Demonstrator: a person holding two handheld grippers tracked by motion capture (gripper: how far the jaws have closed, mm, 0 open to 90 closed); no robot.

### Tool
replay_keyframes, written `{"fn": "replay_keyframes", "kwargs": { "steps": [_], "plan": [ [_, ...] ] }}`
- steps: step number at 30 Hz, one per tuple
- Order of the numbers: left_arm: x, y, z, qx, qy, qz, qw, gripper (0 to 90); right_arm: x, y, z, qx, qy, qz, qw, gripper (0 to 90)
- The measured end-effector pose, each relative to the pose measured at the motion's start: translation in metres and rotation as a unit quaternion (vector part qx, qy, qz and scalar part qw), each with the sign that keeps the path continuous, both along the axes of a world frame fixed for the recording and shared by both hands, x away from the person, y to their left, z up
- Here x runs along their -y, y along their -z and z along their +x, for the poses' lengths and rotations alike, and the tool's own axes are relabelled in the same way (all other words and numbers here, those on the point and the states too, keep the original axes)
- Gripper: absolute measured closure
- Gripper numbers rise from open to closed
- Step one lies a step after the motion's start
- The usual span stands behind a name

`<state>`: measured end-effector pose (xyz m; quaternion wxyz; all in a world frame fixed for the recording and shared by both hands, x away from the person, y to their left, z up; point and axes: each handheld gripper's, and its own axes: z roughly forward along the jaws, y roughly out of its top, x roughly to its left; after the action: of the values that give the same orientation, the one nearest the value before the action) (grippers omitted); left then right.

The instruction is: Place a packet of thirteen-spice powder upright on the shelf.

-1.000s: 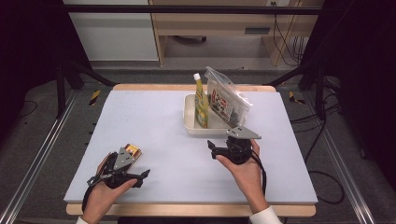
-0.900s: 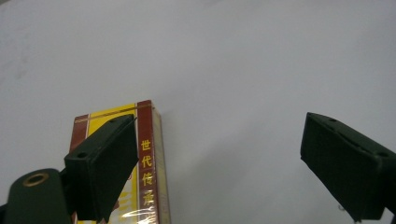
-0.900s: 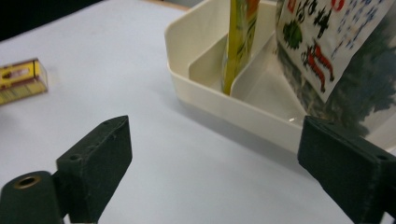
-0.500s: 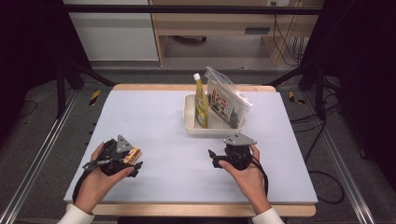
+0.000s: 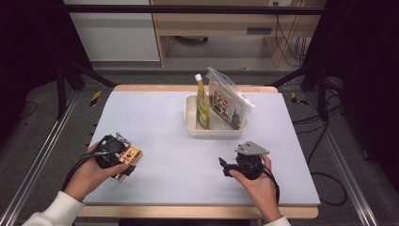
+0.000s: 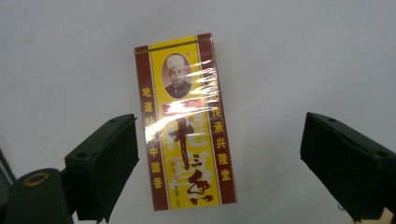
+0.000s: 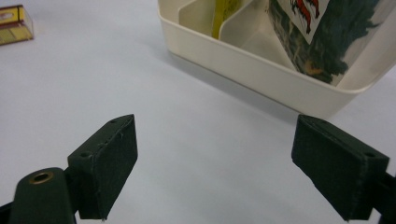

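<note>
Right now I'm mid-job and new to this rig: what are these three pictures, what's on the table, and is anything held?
No robot here: a person holds a two-jaw gripper in each hand. The high view looks down on the table. Each of the other two comes from a camera riding on one gripper.

The left gripper hangs open over a yellow and red box lying flat, not gripped. The right gripper is open and empty, facing a white tray that holds a yellow bottle and a clear bag.

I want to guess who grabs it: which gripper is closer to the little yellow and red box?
Left. The left gripper hovers open right over the small yellow-and-red cardboard box; the right gripper sits far across the table.
</note>
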<state>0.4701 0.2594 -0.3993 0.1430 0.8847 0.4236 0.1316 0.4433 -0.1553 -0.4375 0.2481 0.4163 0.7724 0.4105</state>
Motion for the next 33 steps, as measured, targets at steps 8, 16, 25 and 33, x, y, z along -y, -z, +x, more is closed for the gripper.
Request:
{"fn": "replay_keyframes", "kwargs": {
  "steps": [8, 16, 25, 33],
  "plan": [
    [-0.011, 0.016, 0.004, -0.029, -0.019, 0.026, 0.9991, 13.4, -0.001, 0.007, 0.002, -0.016, -0.004, -0.01, 0.9998, 15.1],
    [-0.025, 0.034, 0.008, -0.057, -0.034, 0.026, 0.9974, 17.9, -0.001, 0.008, 0.002, -0.023, -0.002, -0.008, 0.9997, 15.1],
    [-0.025, 0.042, 0.01, -0.071, -0.025, 0.029, 0.9968, 25.8, -0.004, 0.01, 0.002, -0.03, -0.017, -0.012, 0.9993, 15.0],
    [-0.022, 0.041, 0.01, -0.064, -0.016, 0.035, 0.9972, 31.1, -0.004, 0.009, 0.002, -0.028, -0.018, -0.01, 0.9994, 15.0]
  ]
}}
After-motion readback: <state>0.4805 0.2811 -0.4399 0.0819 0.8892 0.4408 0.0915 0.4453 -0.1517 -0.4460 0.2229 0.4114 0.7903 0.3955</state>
